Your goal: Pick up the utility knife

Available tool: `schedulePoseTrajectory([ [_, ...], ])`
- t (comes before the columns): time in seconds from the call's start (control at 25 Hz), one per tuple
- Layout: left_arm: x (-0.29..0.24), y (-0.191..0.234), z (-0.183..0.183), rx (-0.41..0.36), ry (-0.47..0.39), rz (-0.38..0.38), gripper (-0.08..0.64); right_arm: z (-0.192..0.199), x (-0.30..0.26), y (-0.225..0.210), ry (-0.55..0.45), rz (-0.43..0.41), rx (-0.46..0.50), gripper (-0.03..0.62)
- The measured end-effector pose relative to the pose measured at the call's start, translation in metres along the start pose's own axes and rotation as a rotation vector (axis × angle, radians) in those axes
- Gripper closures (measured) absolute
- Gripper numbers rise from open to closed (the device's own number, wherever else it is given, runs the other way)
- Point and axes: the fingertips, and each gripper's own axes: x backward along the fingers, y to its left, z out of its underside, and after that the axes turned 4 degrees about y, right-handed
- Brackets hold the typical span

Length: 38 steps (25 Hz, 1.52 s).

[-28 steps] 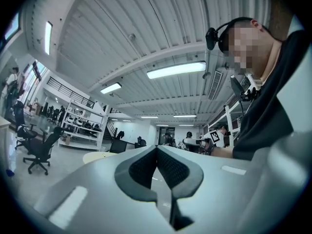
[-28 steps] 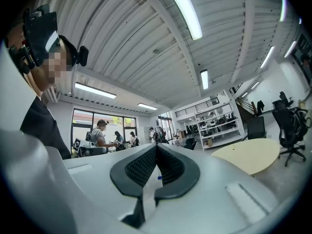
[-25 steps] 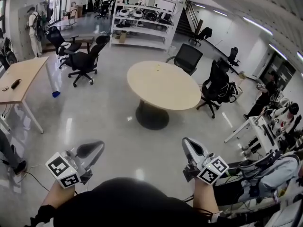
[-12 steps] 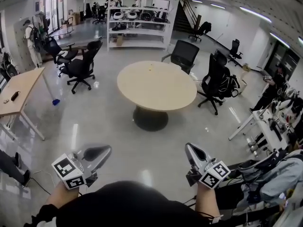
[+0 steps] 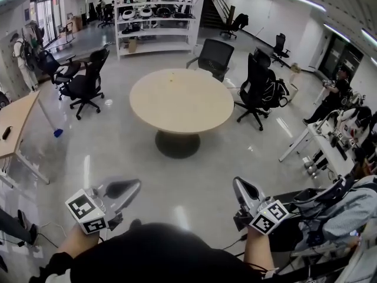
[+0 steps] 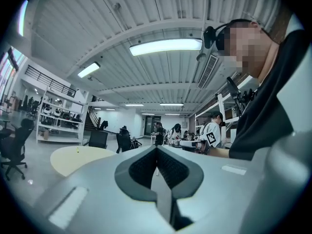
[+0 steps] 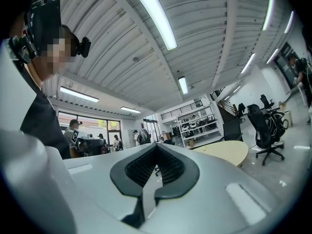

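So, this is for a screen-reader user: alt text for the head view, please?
Looking down into an open office at a round beige table with a small yellow object on it, black office chairs behind. Low in the frame the person holds the left gripper and right gripper, both shut and empty.

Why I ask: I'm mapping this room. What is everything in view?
round table: one, beige, centre of the floor
small object: one, yellow, on the table's far side, too small to identify
office chairs: at least five, black, around the table and further back
shelving unit: one, white, at the back
desk: one, wooden top, left edge
people: several, at the room's edges
left gripper: one, grey, shut and empty, lower left
right gripper: one, grey, shut and empty, lower right
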Motion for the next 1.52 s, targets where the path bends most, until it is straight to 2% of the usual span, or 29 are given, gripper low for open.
schedulePoseTrajectory([
  [0.24,-0.012,0.053,-0.004,0.021,-0.033,0.055,0.563,-0.006,-0.037,-0.011,0.019,0.063,0.025,0.578],
  [0.48,-0.005,0.14,-0.018,0.022,-0.082,0.089,0.563,-0.025,-0.124,0.0,0.018,0.074,0.08,0.578],
  [0.84,0.039,0.273,-0.022,0.019,-0.106,0.063,0.563,-0.014,-0.265,0.019,0.047,0.06,0.094,0.578],
  [1.0,0.054,0.319,-0.017,0.047,-0.112,0.029,0.563,-0.004,-0.318,0.021,0.091,0.033,0.099,0.578],
  [1.24,0.055,0.365,-0.017,0.041,-0.119,-0.022,0.563,0.0,-0.372,0.006,0.107,-0.013,0.098,0.578],
  [1.52,0.0,0.385,-0.014,0.053,-0.086,-0.074,0.563,-0.003,-0.398,-0.056,0.112,-0.069,0.066,0.577],
])
